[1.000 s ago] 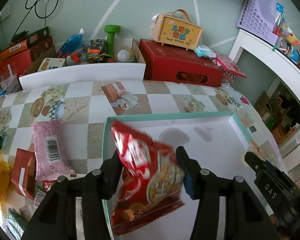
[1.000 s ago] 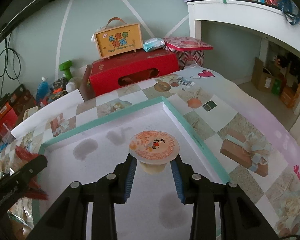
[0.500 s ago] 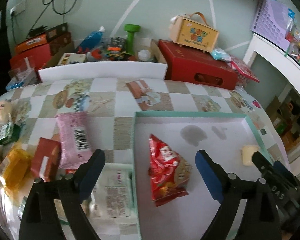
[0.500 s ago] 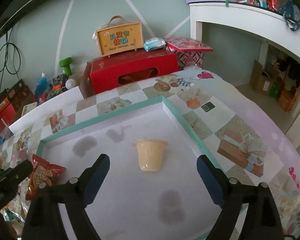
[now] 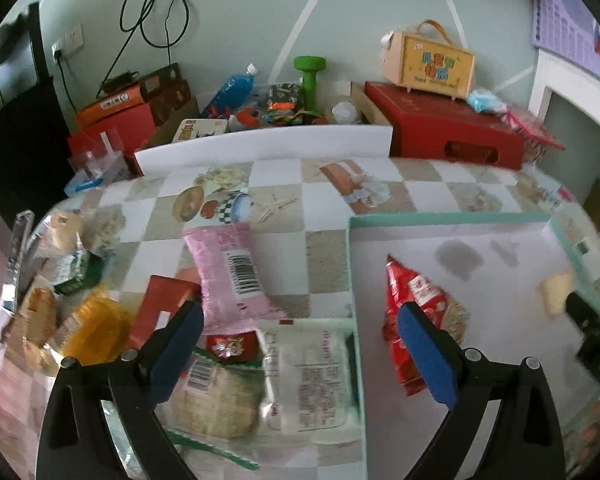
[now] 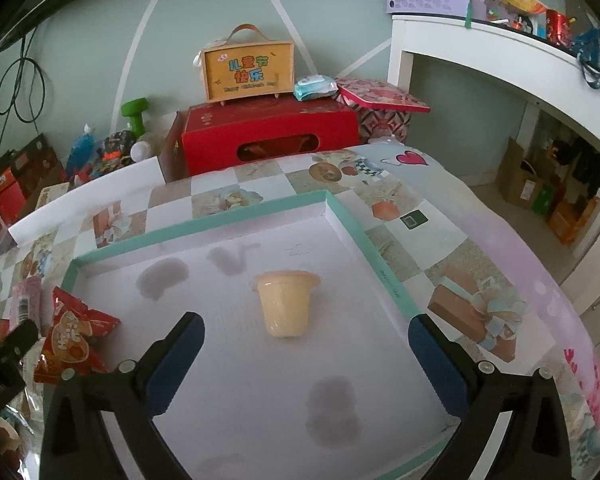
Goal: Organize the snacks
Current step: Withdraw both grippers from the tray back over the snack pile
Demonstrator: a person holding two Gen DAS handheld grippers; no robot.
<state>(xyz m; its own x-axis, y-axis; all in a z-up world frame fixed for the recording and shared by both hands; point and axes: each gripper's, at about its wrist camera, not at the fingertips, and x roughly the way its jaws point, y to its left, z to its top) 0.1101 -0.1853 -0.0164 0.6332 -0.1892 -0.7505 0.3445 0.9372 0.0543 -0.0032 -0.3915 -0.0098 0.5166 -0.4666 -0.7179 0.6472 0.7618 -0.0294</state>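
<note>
- One checkered surface [image 5: 284, 184] is seen carrying every item noted below.
- A shallow tray [image 6: 236, 222] with a teal rim and a white, stained floor is placed on the surface, toward its right half in the left wrist view.
- The left gripper [image 5: 300, 348] is held above the tray's left wall; its jaws are spread wide and nothing is gripped.
- The right gripper [image 6: 306, 360] is held over the tray floor, jaws likewise wide apart and empty.
- A clear bag of pale snacks [image 5: 304, 384] is observed just outside the tray's left wall, directly under the left gripper.
- A pink packet [image 5: 232, 276] with a barcode lies beside that bag, farther from the camera.
- A red snack bag [image 6: 74, 334] lies flat inside the tray, near its left wall.
- A pale yellow jelly cup [image 6: 286, 304] rests inside the tray, rim toward the far wall, well apart from the red snack bag.
- Further packets [image 5: 88, 324] are recorded at the surface's left edge; they are too blurred to identify.
</note>
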